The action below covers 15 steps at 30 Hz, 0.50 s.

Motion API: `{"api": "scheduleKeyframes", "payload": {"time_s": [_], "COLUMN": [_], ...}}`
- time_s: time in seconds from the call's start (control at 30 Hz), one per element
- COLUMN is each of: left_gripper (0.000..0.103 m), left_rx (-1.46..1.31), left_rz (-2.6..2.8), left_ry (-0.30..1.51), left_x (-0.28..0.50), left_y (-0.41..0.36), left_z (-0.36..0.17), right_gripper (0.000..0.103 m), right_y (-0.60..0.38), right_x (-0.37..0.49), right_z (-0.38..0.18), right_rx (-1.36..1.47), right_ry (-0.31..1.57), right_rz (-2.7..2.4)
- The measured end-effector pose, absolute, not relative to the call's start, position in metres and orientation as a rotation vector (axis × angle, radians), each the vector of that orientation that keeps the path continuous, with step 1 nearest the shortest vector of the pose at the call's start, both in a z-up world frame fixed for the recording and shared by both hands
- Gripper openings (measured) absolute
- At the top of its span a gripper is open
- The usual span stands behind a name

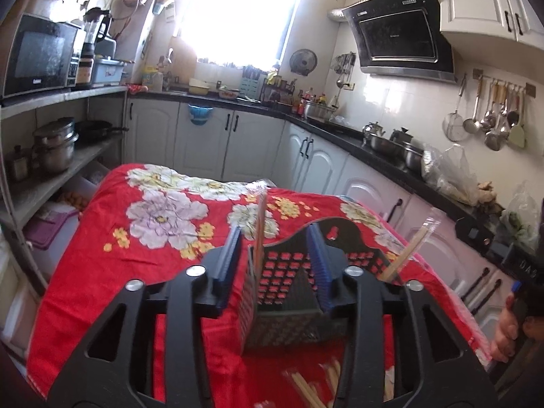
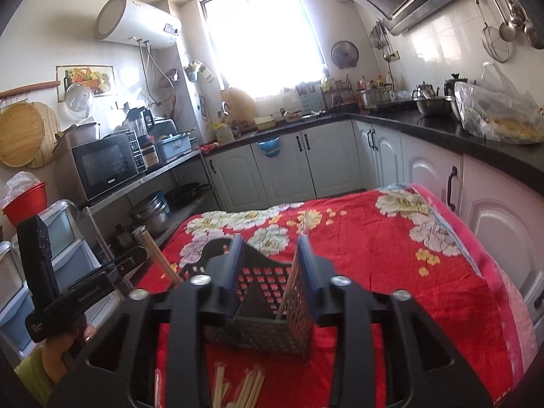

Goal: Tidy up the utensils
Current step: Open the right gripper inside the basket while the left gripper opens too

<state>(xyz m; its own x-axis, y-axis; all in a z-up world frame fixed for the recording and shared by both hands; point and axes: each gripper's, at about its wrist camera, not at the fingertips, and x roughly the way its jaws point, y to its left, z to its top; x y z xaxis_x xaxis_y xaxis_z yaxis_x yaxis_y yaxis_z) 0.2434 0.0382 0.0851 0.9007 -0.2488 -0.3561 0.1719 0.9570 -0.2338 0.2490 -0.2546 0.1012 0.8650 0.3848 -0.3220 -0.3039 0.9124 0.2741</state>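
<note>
A black perforated utensil holder [image 1: 289, 292] stands on the red floral cloth [image 1: 136, 258]; it also shows in the right wrist view [image 2: 265, 299]. My left gripper [image 1: 277, 265] is open, its blue pads either side of the holder's left wall, empty. My right gripper [image 2: 270, 265] is open over the holder. A pair of wooden chopsticks [image 2: 292, 272] stands tilted in the holder between its pads; whether it is held I cannot tell. More chopsticks [image 1: 404, 255] stand in the holder's right side. Loose chopsticks [image 2: 244, 387] lie on the cloth in front.
Kitchen counters [image 2: 442, 129] with pots and plastic bags run along the right and back. A shelf with a microwave [image 2: 102, 166] and pans stands at the left. Ladles hang on the wall [image 1: 493, 115]. White cabinet doors sit close to the table's right edge.
</note>
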Motion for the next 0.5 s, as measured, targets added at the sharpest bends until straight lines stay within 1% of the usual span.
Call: {"api": "scheduleKeyframes", "payload": {"time_s": [0.03, 0.1, 0.13, 0.17, 0.2, 0.23, 0.33, 0.4, 0.5], "left_gripper": [0.037, 0.044, 0.046, 0.052, 0.055, 0.057, 0.065, 0.073, 0.079], "left_rx": [-0.205, -0.206, -0.209, -0.212, -0.217, -0.227, -0.244, -0.257, -0.265], "left_rz": [-0.22, -0.221, -0.225, -0.226, -0.226, -0.225, -0.208, -0.202, -0.184], "left_ry": [0.387, 0.386, 0.391, 0.396, 0.403, 0.412, 0.435, 0.449, 0.463], "left_x": [0.237, 0.229, 0.223, 0.219, 0.216, 0.211, 0.2, 0.193, 0.182], "left_y": [0.039, 0.04, 0.041, 0.043, 0.044, 0.046, 0.053, 0.057, 0.061], "left_z": [0.086, 0.088, 0.089, 0.089, 0.088, 0.088, 0.084, 0.081, 0.076], "right_gripper": [0.037, 0.04, 0.044, 0.049, 0.05, 0.052, 0.054, 0.056, 0.058], "right_y": [-0.255, -0.255, -0.256, -0.256, -0.257, -0.257, -0.258, -0.257, -0.252], "right_x": [0.245, 0.24, 0.236, 0.233, 0.23, 0.227, 0.219, 0.214, 0.207], "right_z": [0.1, 0.098, 0.097, 0.095, 0.094, 0.093, 0.091, 0.09, 0.089], "right_rx": [0.215, 0.208, 0.206, 0.208, 0.209, 0.209, 0.208, 0.211, 0.2], "right_ry": [0.387, 0.399, 0.408, 0.414, 0.42, 0.425, 0.441, 0.448, 0.457], "right_rz": [0.366, 0.37, 0.37, 0.372, 0.374, 0.375, 0.382, 0.391, 0.407]}}
